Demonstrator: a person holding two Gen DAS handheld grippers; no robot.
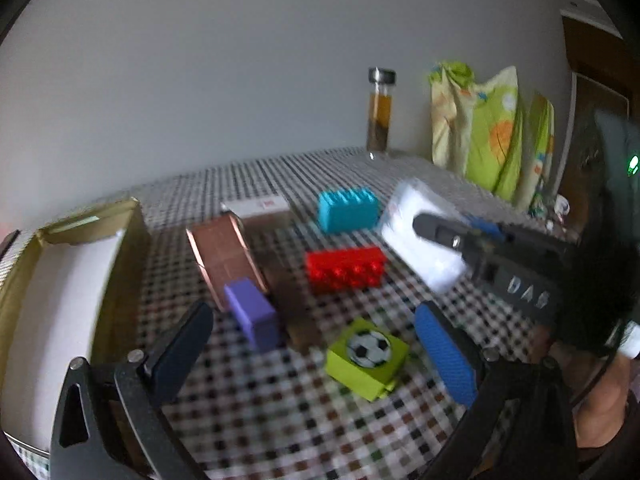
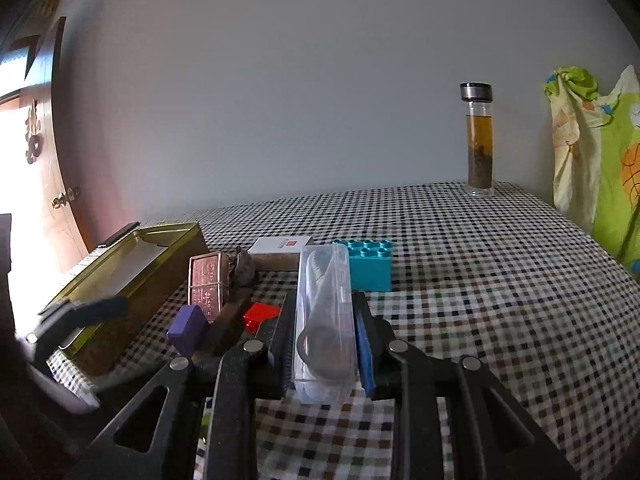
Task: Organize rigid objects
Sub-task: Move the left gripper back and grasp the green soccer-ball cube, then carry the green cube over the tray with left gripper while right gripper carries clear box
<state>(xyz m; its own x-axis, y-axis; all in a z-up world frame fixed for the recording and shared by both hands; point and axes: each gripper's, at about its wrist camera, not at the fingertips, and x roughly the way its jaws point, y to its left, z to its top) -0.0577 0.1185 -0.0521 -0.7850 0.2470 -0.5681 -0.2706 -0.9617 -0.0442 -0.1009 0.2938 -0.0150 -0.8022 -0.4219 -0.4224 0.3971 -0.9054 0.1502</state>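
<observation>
The right gripper squeezes a clear plastic box between its two fingers. The box is long and see-through, with something dark and round inside it. It is lifted up off the checkered tablecloth. From the left wrist camera the same box looks white and blurry, held out above the cloth near a teal toy brick.

The left gripper has its fingers spread wide apart, and nothing is between them. Just past its fingers sits a green cube with a soccer ball picture on top. A purple block is near its left finger.

Behind the green cube lies a red toy brick, with the teal brick farther back. A shiny copper-brown tin sits beside the purple block. A flat white box with a red mark lies behind the tin.

An open gold-coloured tin box with a white inside sits at the left side of the table.

At the back by the wall stands a tall glass bottle with a metal cap, holding brown liquid. A green and yellow cloth hangs at the right.
</observation>
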